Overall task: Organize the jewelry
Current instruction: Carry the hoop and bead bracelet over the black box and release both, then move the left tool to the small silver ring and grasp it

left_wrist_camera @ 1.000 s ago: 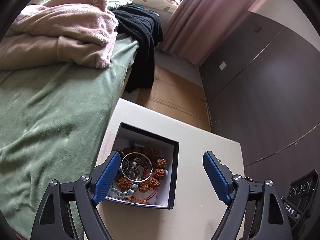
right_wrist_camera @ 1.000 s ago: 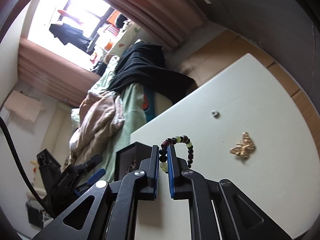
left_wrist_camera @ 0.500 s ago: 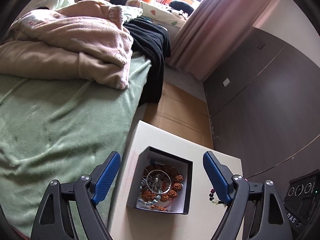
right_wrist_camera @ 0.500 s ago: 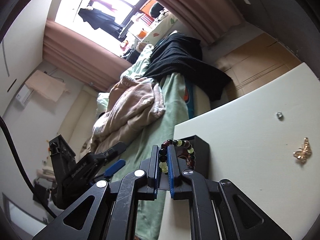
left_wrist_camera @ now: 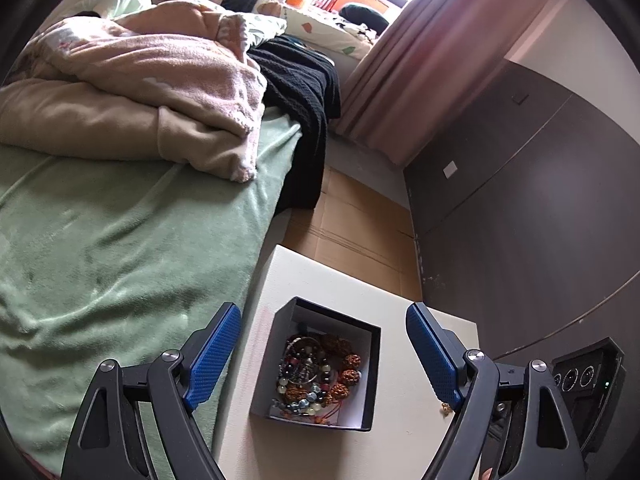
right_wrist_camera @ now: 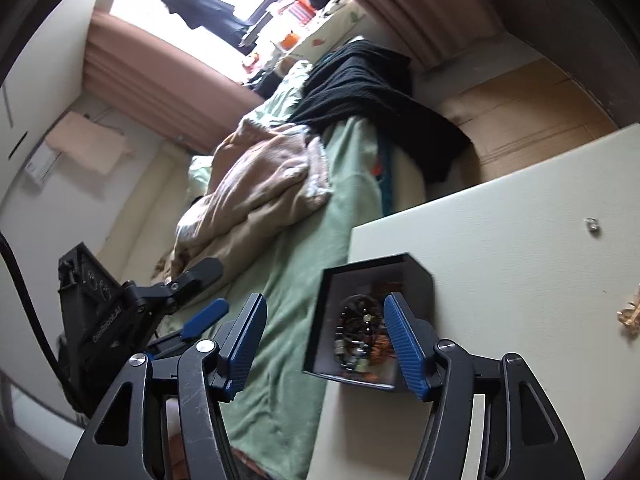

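Observation:
A black open box stands on the white table, holding beaded bracelets and a metal bangle. The dark bead bracelet lies in the box. My left gripper is open and empty, high above the box. My right gripper is open and empty, just above the box's near left side. A gold butterfly brooch and a small silver piece lie on the table to the right.
A bed with a green sheet, beige blankets and a black garment runs along the table's left side. A dark wardrobe stands to the right. Cardboard covers the floor beyond the table.
My right gripper has opened and let the dark bead bracelet drop into the box. My left gripper has risen and drawn back from the box.

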Action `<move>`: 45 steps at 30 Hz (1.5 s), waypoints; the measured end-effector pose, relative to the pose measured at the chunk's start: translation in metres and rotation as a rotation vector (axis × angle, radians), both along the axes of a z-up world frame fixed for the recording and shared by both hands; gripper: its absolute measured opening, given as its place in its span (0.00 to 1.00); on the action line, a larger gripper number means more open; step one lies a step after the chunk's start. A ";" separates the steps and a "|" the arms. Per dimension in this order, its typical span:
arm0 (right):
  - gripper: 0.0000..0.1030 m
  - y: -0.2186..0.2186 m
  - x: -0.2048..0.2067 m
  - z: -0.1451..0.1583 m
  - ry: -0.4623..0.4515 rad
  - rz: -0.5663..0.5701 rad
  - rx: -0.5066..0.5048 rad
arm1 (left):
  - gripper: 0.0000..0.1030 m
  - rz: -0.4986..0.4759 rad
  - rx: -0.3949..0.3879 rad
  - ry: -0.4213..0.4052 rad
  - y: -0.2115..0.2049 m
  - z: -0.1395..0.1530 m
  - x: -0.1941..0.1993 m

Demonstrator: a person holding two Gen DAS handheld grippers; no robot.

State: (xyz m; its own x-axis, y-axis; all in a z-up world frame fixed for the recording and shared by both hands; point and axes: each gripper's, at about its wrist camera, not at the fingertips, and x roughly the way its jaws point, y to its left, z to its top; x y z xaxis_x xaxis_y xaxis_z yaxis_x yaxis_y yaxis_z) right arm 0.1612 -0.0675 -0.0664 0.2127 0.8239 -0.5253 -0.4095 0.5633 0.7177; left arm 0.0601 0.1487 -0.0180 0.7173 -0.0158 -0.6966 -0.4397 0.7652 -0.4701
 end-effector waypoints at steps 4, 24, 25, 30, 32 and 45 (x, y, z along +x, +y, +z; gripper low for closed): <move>0.60 -0.036 0.003 0.004 -0.003 -0.087 -0.019 | 0.82 -0.030 0.008 0.000 -0.015 0.000 0.006; 0.78 -0.158 0.022 -0.004 0.078 -0.339 -0.204 | 0.82 -0.221 0.061 0.016 -0.109 -0.010 0.052; 0.78 -0.161 0.024 -0.006 0.086 -0.345 -0.221 | 0.82 -0.233 0.063 0.021 -0.114 -0.012 0.056; 0.78 -0.177 0.034 -0.013 0.117 -0.376 -0.268 | 0.82 -0.267 0.080 0.035 -0.132 -0.020 0.071; 0.78 -0.184 0.038 -0.015 0.124 -0.389 -0.273 | 0.79 -0.278 0.088 0.048 -0.139 -0.025 0.077; 0.78 -0.214 0.049 -0.024 0.168 -0.442 -0.278 | 0.55 -0.418 0.106 0.147 -0.198 -0.057 0.130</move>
State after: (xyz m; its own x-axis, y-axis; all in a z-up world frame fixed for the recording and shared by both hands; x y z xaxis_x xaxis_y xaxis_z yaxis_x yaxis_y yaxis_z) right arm 0.2105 -0.2812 -0.0899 0.4013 0.5007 -0.7670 0.0165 0.8333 0.5526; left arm 0.1904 -0.0497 -0.0748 0.5582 -0.2056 -0.8038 -0.1393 0.9318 -0.3351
